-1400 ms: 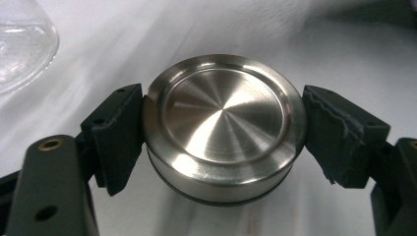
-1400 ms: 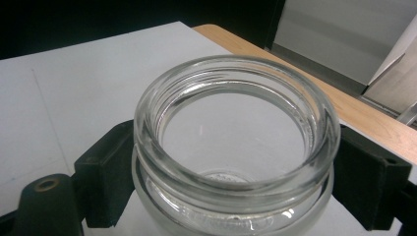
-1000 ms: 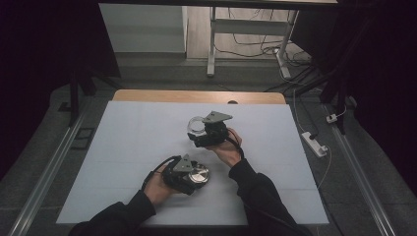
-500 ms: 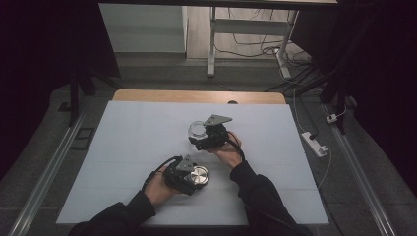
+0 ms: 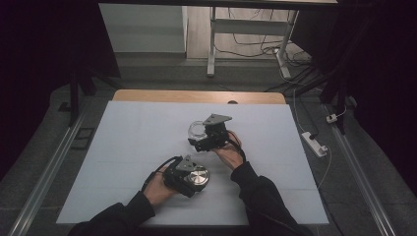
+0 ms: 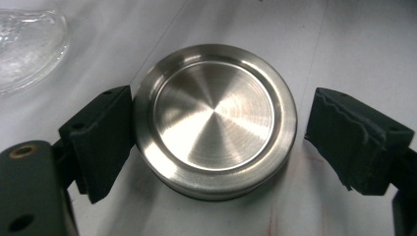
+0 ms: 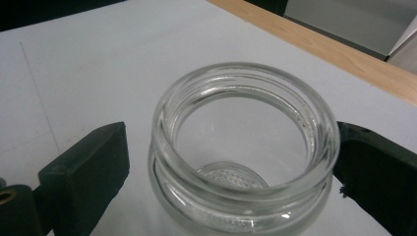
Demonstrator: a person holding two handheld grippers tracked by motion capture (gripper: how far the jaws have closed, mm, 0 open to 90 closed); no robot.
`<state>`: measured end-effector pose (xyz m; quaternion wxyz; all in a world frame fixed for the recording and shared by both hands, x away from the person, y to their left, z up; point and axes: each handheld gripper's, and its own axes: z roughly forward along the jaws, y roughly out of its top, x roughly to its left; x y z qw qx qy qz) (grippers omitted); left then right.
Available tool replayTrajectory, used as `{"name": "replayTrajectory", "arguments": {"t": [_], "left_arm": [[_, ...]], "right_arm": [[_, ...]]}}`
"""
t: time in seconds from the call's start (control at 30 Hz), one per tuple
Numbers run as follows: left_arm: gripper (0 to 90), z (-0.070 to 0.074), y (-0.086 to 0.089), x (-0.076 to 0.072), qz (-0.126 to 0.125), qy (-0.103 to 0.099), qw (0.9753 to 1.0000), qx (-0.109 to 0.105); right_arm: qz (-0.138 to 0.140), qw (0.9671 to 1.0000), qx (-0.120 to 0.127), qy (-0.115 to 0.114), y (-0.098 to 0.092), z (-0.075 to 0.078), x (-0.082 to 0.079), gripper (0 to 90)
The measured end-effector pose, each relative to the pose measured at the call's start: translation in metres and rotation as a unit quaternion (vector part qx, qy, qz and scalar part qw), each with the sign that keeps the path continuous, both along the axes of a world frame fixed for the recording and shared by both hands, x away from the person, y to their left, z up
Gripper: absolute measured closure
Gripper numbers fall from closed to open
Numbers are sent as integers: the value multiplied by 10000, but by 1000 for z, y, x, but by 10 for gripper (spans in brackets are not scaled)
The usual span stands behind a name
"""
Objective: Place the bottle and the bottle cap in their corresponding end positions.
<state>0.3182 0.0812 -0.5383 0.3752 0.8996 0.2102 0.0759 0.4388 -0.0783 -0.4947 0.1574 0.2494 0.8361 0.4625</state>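
The steel lid (image 6: 215,118) lay flat on the white desk (image 5: 128,142), toward six o'clock of the sheet's middle in the high view; the left tongs (image 5: 193,178) straddled it, released; in the left gripper view one black jaw touched the lid's rim at nine o'clock, while the other stood just clear of the rim at three o'clock; the lid's brushed, recessed face pointed up.

The glass jar (image 7: 243,147) stood upright and open-mouthed near the centre of the desk, at about twelve o'clock from the lid and well apart from it; the right tongs (image 5: 202,135) reached around it; in the right gripper view the jaw at three o'clock met the glass just under the rim, and the jaw at nine o'clock stood a little off the wall, so the tongs were released rather than clenched; the jar's dimpled base showed through its mouth.

A curve of the jar's clear glass sat at eleven o'clock in the left gripper view; a strip of bare wood (image 5: 196,96) ran along the desk's far edge at twelve o'clock.
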Motion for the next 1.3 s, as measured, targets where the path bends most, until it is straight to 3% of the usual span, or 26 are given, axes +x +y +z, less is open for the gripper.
{"name": "replayTrajectory", "arguments": {"t": [0.2,0.37,0.63,0.87,1.3], "left_arm": [[99,5,2,-5,97,-64,9997,-224],[85,7,7,-7,110,-86,9995,-267],[66,13,16,-12,114,-3,9986,-509],[57,15,26,-13,107,145,9976,-663],[51,26,46,-25,21,419,9961,-777]], "right_arm": [[-1,10000,-32,-50,-2,1,-5,15],[-6,9999,-86,-74,-6,3,-8,11],[42,10000,-43,76,-13,5,-14,11],[126,9997,-189,65,-18,7,-22,7],[83,9997,-84,230,-31,14,-29,8]]}}
